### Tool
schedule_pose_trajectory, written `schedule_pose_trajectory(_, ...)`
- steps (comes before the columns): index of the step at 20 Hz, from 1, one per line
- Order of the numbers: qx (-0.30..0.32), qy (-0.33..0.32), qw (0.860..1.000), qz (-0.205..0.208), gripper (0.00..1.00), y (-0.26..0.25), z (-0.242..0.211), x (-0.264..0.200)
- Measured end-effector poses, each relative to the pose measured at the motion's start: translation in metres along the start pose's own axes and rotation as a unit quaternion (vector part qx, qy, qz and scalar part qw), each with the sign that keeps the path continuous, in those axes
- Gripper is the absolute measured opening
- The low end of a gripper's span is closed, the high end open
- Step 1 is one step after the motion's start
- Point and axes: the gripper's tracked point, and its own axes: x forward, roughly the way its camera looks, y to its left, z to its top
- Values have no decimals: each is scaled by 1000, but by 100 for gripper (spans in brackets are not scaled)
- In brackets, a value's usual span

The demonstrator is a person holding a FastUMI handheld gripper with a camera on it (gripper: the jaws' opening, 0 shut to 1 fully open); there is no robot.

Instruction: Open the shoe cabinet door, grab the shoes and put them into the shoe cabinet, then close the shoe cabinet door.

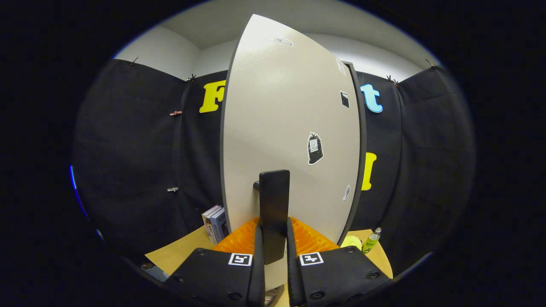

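The shoe cabinet's pale door (286, 128) stands right in front of me, swung part way so its dark edge faces left and right. Its black upright bar handle (274, 213) sticks out from the door's lower middle. My gripper (273, 236) is shut on this handle, with one finger (258, 256) pressing each side of the bar's lower end. Several small stickers (315, 148) dot the door's face. The cabinet's inside is hidden behind the door.
A wooden table top (183, 251) lies below the door. Several books (215, 224) stand at the door's lower left. A small green bottle (371, 241) and a yellow-green round thing (352, 242) sit at its lower right.
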Motion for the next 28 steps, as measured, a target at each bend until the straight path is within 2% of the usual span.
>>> schedule_pose_trajectory(11, 16, -9, 1000, -13, 25, -37, -1, -29)
schedule_pose_trajectory(19, 36, -13, 998, -43, 24, -64, -1, -43)
schedule_pose_trajectory(24, 43, -22, 995, -82, 24, -88, 2, -60)
schedule_pose_trajectory(28, 27, -34, 989, -139, 24, -108, 7, -80)
